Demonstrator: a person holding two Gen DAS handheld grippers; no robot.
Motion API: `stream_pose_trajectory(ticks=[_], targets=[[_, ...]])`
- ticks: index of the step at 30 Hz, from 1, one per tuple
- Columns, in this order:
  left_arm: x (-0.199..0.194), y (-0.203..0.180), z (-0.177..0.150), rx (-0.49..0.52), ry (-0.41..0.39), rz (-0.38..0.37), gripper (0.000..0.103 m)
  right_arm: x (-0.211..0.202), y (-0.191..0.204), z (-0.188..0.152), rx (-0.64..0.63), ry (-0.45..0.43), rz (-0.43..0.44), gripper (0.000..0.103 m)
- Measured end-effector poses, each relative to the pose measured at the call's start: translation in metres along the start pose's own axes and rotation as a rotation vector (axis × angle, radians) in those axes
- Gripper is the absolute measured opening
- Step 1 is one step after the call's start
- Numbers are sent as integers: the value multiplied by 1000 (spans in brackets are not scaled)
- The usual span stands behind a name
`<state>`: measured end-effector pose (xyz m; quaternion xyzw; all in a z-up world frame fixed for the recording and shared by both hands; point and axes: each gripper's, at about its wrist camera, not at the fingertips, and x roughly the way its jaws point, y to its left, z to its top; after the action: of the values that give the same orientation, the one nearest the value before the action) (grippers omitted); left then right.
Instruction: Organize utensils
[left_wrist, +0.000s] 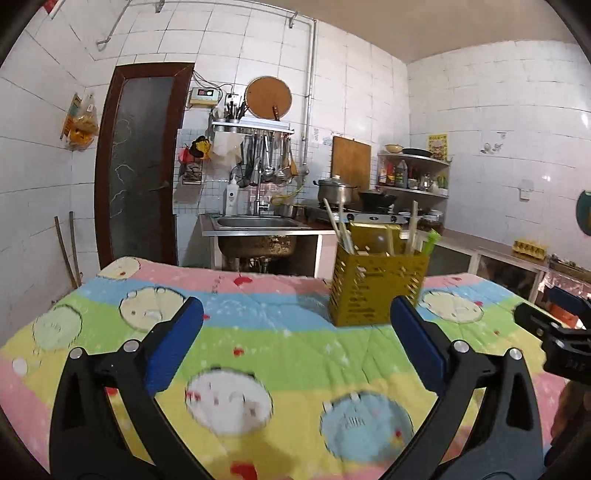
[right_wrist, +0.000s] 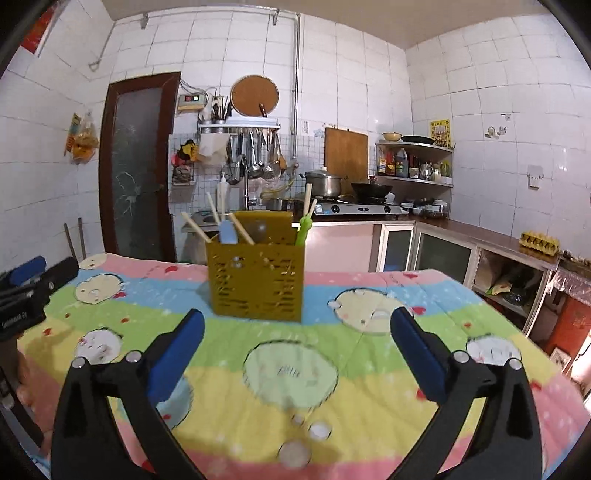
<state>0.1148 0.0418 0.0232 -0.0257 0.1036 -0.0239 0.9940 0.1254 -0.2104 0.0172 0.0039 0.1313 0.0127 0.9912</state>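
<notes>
A matt quilted cloth cover (right_wrist: 295, 369) bears a slotted yellow plastic holder (right_wrist: 256, 284) (wooden chopsticks (right_wrist: 242, 229) inside).

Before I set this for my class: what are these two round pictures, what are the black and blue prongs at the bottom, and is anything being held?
There is no robot here. A person carries a hand-held gripper in each hand, and each has a wide-angle camera looking forward along its two fingers. That is why both pictures look bulged and round.

One picture comes from the left gripper, the other from the right gripper. The black prongs with blue pads are each gripper's own fingers. Both stand wide open with nothing between them, so nothing is held.

In front lies a table under a colourful cartoon cloth. On it stands a yellow slotted holder with chopsticks, a green utensil and a few others sticking out. Nothing else lies on the cloth.

Behind is a tiled kitchen with a sink and a stove.
</notes>
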Motion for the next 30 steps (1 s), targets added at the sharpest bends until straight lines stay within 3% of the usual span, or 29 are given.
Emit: stream_pose_trajectory(ticks=[8, 15, 22, 30], targets=[[-23, -9, -27, 58, -44, 22, 98, -17, -4, -28, 40, -23, -20, 98], [-14, -10, -31, 53, -2, 21, 98, -21, -8, -29, 52, -58, -46, 98], [-21, -14, -33, 65, -30, 21, 98, -19, -5, -30, 45, -54, -53, 98], [-16, -10, -33, 44, -3, 12, 98, -19, -6, -31, 52, -53, -57, 98]])
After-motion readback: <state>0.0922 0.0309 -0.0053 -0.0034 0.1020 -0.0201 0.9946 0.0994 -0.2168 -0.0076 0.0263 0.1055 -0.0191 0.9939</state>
